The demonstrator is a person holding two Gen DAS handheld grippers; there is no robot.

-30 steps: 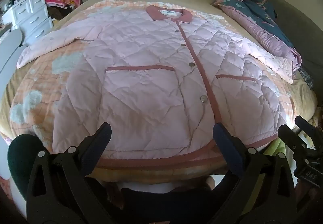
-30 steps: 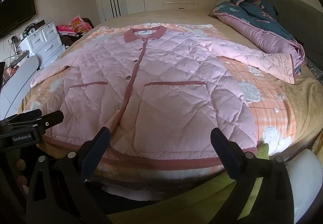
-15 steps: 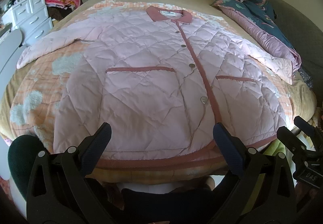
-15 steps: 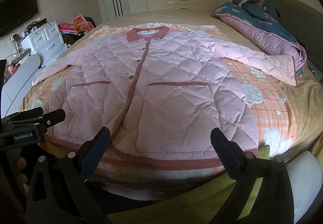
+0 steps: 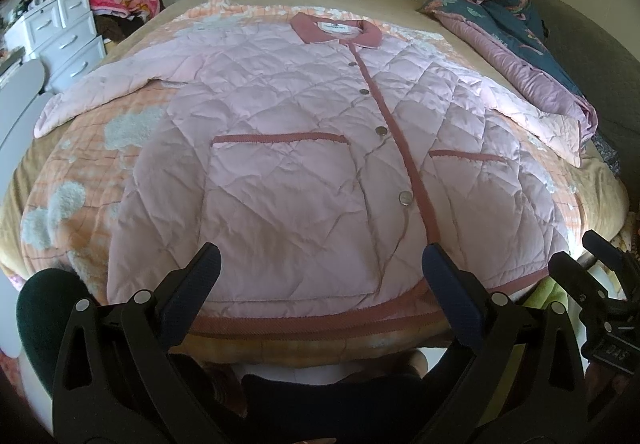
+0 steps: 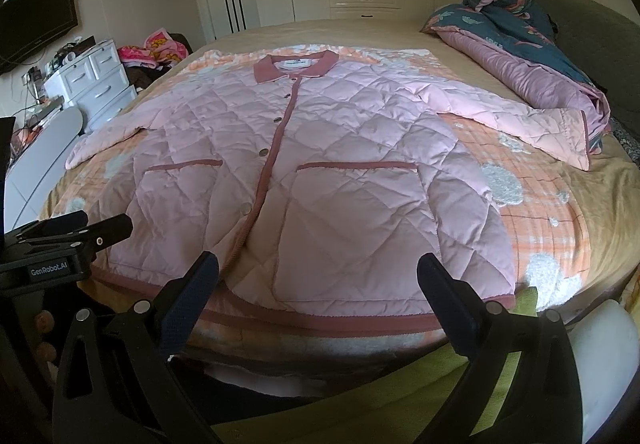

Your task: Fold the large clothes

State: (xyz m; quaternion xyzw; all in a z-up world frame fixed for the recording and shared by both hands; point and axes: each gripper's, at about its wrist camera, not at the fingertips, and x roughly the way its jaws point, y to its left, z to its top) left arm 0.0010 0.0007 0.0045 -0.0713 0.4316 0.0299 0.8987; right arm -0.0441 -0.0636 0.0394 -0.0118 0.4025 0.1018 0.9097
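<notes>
Quilted pink jacket [image 5: 288, 164]: flat on the bed [image 6: 592, 228], front up, buttoned, sleeves spread left and right, collar at the far end, hem at the near edge. Left hand-held gripper [image 5: 318, 272]: fingers spread wide, empty, above the hem. Right hand-held gripper [image 6: 318, 276]: likewise wide, empty. Folded duvet [image 6: 532, 56]: far right.

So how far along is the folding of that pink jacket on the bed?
Done: the jacket lies spread flat on the bed, buttoned, collar far, both sleeves out. In hand: nothing; the left tongs and right tongs are open, above the hem, gripping nothing. Left: all the folding, since no sleeve or side is turned in yet.
</notes>
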